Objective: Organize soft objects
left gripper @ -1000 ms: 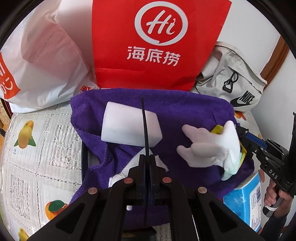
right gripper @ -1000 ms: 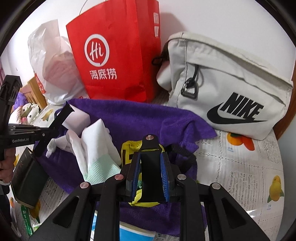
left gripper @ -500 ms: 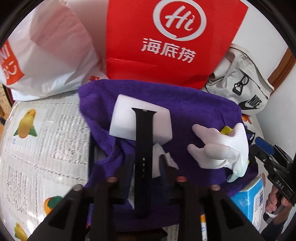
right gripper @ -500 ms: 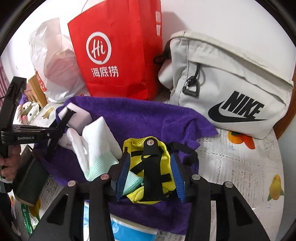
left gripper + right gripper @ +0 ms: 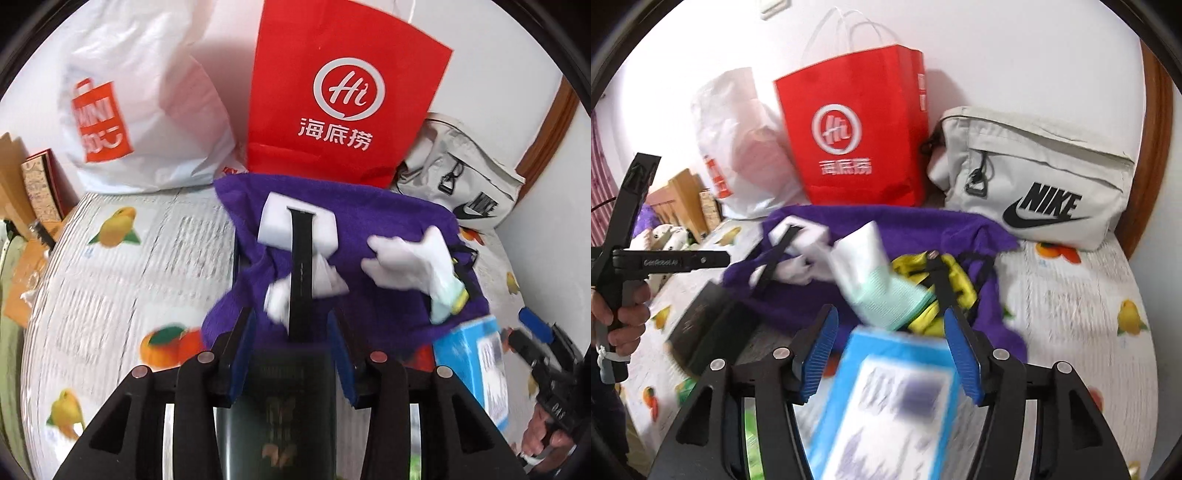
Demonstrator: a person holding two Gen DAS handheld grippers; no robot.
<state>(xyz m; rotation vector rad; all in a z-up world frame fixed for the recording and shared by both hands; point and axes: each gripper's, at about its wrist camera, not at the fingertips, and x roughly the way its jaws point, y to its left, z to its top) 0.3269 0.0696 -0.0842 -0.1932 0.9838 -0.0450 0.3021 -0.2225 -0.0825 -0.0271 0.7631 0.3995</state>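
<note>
Both of your jaws stand wide apart and hold nothing. Your left gripper hangs over the near edge of the purple towel, and a black strap runs straight out from between its blue pads, across a crumpled white cloth and onto the white sponge block lying ahead of the jaws on the towel. Below the pads, a dark booklet sits under the gripper body. To the right of your left jaws, a white glove rests on the towel, with its pale green cuff toward the blue tissue pack. Your right gripper hovers with that tissue pack between and below its pads, blurred, and whether the pads touch it you cannot tell. Just ahead of your right jaws the glove lies against a yellow mesh pouch with black straps, both on the towel. Beyond the towel, a red paper bag stands upright against the wall, a white plastic bag slumps to its left and a pale Nike bag lies to its right. All of it rests on a fruit-print tablecloth.
</note>
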